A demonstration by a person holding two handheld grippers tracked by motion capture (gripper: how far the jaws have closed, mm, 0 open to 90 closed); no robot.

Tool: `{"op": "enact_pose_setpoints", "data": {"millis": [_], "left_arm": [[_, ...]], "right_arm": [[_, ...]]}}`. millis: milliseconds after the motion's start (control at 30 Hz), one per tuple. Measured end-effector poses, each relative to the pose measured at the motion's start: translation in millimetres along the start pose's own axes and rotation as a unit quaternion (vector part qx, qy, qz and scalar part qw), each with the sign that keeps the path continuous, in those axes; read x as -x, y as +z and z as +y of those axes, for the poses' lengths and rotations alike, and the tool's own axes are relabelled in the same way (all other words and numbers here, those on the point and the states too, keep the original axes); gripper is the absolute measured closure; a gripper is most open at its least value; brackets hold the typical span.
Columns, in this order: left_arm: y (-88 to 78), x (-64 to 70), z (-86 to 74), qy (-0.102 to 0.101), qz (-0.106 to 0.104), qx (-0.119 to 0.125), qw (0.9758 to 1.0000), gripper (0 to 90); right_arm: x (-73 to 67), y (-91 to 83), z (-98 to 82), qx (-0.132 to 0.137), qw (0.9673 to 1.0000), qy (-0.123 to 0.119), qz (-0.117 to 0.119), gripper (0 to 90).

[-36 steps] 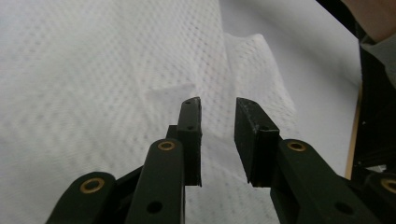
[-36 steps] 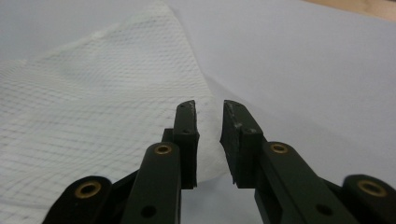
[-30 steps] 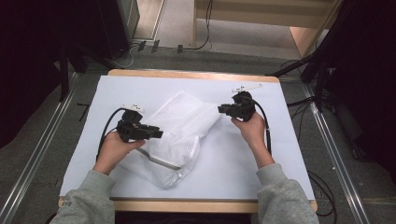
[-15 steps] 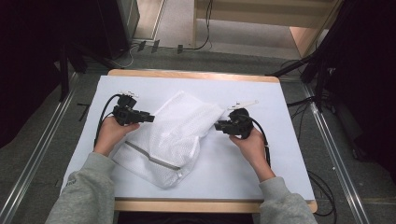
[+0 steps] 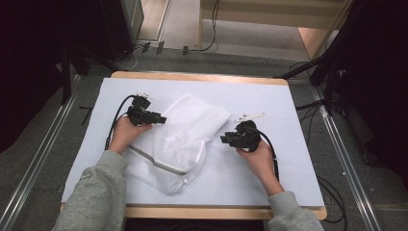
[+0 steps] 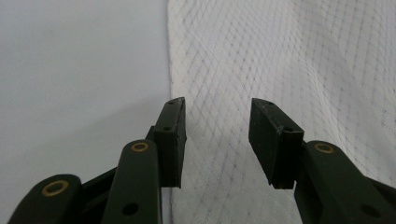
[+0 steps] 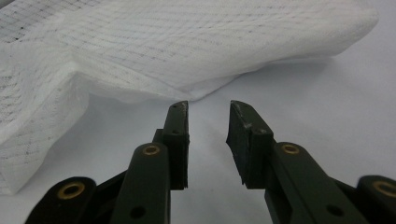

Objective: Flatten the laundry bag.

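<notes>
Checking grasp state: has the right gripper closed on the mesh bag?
No. The right gripper is open over bare table, short of the mesh bag.

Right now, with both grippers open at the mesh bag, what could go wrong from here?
1. The left gripper has its jaws open over the mesh bag, near its edge; closing may pinch only one thin layer, which could slip.
2. The right gripper points at the bag's edge with bare table between its jaws; closing now would likely miss the fabric.

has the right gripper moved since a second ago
Yes. The right gripper has come nearer the person, away from the table's far wooden edge, and now sits off the mesh bag.
</notes>
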State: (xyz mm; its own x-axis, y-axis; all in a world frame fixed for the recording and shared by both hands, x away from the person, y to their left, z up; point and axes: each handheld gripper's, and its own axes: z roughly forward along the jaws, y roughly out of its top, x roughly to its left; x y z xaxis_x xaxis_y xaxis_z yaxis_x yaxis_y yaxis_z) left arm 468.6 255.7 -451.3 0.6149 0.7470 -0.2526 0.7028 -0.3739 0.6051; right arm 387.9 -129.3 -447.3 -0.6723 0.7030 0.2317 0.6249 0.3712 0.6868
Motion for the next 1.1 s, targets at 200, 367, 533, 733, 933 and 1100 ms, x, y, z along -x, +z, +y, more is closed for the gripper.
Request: {"op": "enact_pose_setpoints", "data": {"millis": [200,367,533,733,933,1100], "left_arm": [[8.8,8.1,2.6,0.01,-0.008,-0.012,0.9998,78.1],[9.7,10.4,4.0,0.011,0.001,-0.02,0.9997,90.0],[-1.4,0.0,0.9,-0.019,-0.002,0.0,0.9998,90.0],[-9.5,-8.8,-2.0,-0.035,0.004,0.02,0.9992,90.0],[-0.2,-10.8,2.8,-0.023,0.02,0.024,0.9992,76.1],[7.5,-10.8,3.8,-0.028,0.007,0.024,0.9993,71.5]], "right_arm": [[2.9,-1.2,-4.9,-0.001,1.0,0.009,-0.004,69.8],[5.1,-1.4,-6.2,0.001,1.0,0.009,-0.004,69.7],[3.8,0.3,-5.3,-0.001,1.0,0.008,-0.004,69.7],[2.8,3.5,-3.2,-0.001,1.0,0.002,-0.002,69.7],[1.2,5.8,-1.7,-0.004,1.0,-0.001,-0.001,69.6],[1.8,4.5,-2.0,-0.002,1.0,0.0,-0.001,69.2]]}}
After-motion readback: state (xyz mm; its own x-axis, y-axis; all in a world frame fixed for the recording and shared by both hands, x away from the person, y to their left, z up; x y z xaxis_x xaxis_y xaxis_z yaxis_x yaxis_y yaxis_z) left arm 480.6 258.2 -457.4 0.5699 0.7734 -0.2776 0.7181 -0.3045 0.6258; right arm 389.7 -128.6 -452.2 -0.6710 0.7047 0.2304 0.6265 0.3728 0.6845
